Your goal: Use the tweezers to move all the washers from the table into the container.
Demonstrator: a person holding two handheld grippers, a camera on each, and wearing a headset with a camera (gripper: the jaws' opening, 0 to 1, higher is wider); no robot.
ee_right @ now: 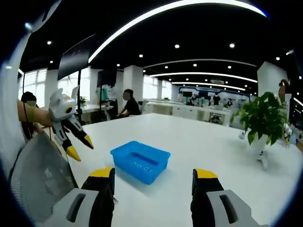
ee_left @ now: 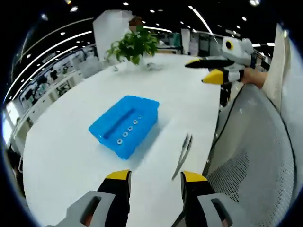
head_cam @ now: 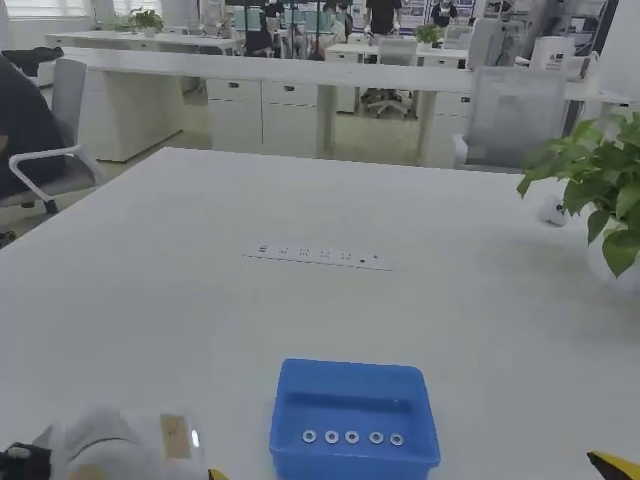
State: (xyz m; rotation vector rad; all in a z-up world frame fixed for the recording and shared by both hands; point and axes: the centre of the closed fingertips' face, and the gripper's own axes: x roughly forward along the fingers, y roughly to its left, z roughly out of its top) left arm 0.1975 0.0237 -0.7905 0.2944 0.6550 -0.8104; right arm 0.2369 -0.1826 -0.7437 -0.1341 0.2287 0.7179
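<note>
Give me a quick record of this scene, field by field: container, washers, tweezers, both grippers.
container: blue, open-topped, on the white table
washers: five in a row inside the container
tweezers: lying flat on the table beside the container, ungripped
left gripper: open, holding nothing
right gripper: open, holding nothing

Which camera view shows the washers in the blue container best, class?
The head view: five washers lie in a clear row inside the blue container. The left gripper view shows them smaller; in the right gripper view they are faint specks.
</note>
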